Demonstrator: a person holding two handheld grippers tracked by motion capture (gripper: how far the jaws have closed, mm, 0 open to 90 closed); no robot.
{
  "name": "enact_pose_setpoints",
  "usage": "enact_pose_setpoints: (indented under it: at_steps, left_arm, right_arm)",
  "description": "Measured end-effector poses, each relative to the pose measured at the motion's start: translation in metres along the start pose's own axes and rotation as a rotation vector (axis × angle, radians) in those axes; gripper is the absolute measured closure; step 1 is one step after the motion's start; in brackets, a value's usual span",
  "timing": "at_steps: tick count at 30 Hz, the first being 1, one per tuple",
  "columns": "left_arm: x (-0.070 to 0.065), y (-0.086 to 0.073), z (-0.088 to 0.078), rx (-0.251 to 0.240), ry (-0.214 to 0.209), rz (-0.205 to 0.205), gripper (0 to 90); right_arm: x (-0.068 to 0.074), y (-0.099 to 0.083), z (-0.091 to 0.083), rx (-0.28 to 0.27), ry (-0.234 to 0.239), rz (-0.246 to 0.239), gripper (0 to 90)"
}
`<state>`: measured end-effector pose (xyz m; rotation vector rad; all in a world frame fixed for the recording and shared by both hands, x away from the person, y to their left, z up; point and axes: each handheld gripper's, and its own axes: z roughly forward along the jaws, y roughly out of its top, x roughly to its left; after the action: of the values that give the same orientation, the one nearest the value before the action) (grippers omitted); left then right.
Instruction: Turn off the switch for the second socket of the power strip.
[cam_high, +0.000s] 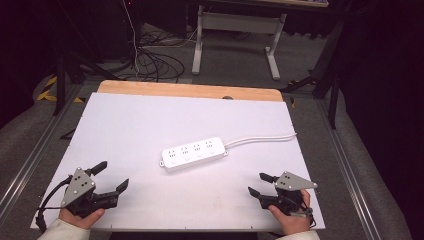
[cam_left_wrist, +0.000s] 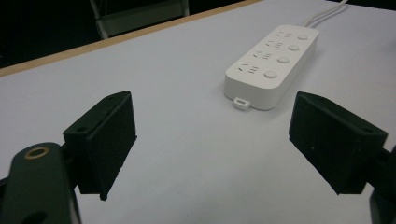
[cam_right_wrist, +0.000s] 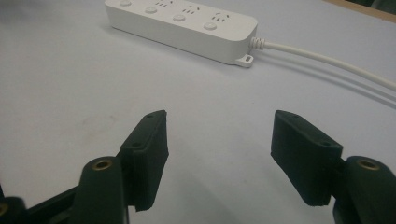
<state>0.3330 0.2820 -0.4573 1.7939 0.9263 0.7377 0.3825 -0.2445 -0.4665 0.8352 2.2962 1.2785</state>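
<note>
**Power strip at mid-board, both grippers spread wide**

Power strip lies flat near the middle of the white board, its white cord trailing off toward the board's right edge. The left gripper rests near-left of the strip, jaws apart and holding nothing. The right gripper sits near-right of the strip, jaws likewise parted and empty. Both are well apart from the strip.

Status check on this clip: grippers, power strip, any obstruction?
Left gripper open, right gripper open, both empty at near table edge. Power strip flat mid-table, untouched, cord trailing right. Nothing between grippers and strip.
</note>
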Motion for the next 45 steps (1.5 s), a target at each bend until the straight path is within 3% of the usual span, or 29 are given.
enact_pose_setpoints:
  at_steps: [13,18,29,45]
  left_arm:
    - [-0.001,0.002,-0.004,-0.025,0.022,0.018,16.1]
    - [-0.001,0.001,-0.005,-0.026,0.026,0.019,16.2]
    - [-0.001,0.002,-0.006,-0.029,0.036,0.028,16.3]
    - [-0.002,0.002,-0.006,-0.029,0.032,0.029,16.3]
  right_arm:
    - [0.000,0.001,0.000,0.001,-0.010,-0.009,38.0]
    - [0.003,0.005,0.000,0.008,0.008,-0.019,41.2]
    - [0.008,0.058,0.013,0.093,0.056,-0.056,53.9]
    - [0.013,0.112,0.036,0.097,0.098,-0.101,56.1]
